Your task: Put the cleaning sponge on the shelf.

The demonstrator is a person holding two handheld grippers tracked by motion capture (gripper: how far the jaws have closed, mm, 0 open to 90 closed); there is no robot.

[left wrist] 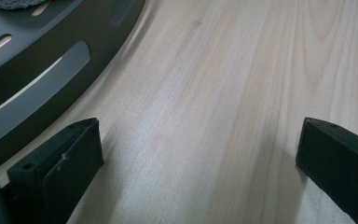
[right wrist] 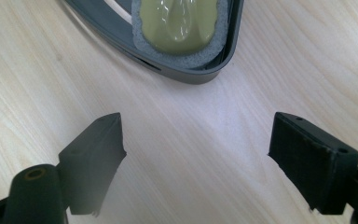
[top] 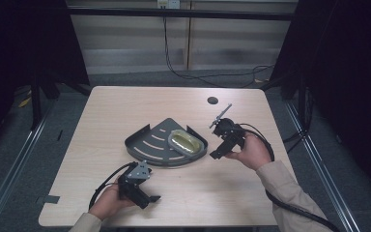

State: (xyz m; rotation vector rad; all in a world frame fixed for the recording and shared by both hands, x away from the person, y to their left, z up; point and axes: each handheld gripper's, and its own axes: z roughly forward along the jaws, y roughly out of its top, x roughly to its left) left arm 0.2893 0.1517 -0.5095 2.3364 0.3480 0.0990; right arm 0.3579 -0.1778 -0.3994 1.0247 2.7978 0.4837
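Sponge [right wrist: 177, 25], yellow-green on a grey base, lies in the dark corner tray [right wrist: 205, 74] on my table [top: 125, 104], just ahead of my right gripper [right wrist: 196, 140], whose jaws stand wide with nothing between them. My left gripper [left wrist: 198, 154] is spread wide too, beside the tray's curved edge.

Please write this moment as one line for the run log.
left gripper: open, empty, near tray | right gripper: open, empty, over table | sponge: lying in tray
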